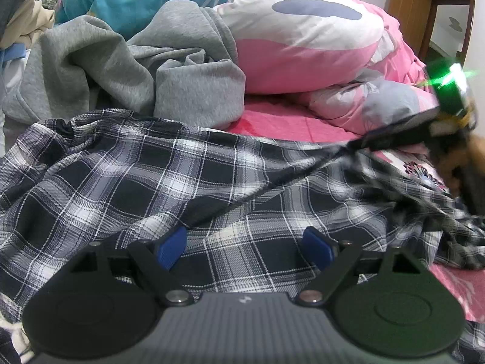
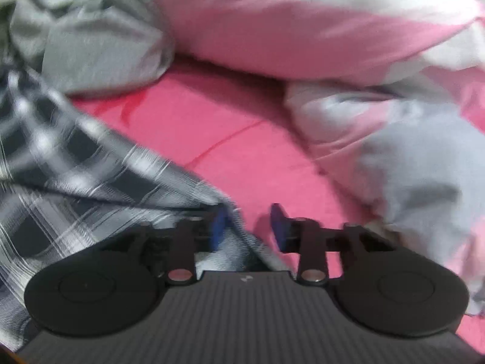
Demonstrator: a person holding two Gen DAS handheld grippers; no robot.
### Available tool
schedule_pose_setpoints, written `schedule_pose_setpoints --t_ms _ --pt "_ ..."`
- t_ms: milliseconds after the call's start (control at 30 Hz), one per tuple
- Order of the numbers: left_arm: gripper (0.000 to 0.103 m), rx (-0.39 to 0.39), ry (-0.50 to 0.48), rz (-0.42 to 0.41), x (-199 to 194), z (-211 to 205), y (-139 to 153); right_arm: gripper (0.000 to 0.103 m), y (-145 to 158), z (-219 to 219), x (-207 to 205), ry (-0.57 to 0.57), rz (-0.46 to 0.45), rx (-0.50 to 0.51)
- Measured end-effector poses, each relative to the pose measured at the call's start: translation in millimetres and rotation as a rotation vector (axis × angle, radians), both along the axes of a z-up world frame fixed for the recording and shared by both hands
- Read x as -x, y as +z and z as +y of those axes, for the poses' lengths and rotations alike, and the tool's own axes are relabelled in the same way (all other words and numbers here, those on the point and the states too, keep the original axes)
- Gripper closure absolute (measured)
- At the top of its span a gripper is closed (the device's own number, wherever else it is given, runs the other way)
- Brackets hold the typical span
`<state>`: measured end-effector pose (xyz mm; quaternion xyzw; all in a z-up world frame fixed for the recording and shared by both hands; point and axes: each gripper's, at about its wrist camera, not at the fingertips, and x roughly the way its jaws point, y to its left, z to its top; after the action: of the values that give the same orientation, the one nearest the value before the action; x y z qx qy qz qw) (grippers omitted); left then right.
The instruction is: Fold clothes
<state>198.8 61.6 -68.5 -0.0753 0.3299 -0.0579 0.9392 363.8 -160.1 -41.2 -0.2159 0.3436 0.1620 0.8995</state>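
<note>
Left gripper over plaid shirt, jaws wide apart. Grey hoodie behind. Right gripper blurred at shirt's edge, possibly gripping.

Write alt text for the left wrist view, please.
Open tongs with blue pads hover over a rumpled plaid shirt on a pink bed. Behind lie a grey hoodie and pink duvet; the other tongs, blurred, are at the shirt's right edge.

Woven plaid cloth shirt; matt fleecy grey sweatshirt; smooth pink sheet.
</note>
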Motion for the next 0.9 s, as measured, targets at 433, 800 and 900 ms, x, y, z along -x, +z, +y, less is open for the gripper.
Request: schedule_pose_setpoints --t_ms 433,800,900 --pt "0.018 0.001 0.011 -0.002 0.4 0.3 -1.1 0.077 -6.0 112.2 -4.5 0.262 0.263 -0.305" --pt "0.018 0.007 0.011 -0.002 0.8 1.6 -2.5 0.077 -11.9 125.9 -38.9 0.008 0.254 -0.512" --pt "0.018 0.007 0.010 -0.001 0.2 1.6 -2.9 0.076 15.8 77.6 -11.0 -0.071 0.209 -0.567"
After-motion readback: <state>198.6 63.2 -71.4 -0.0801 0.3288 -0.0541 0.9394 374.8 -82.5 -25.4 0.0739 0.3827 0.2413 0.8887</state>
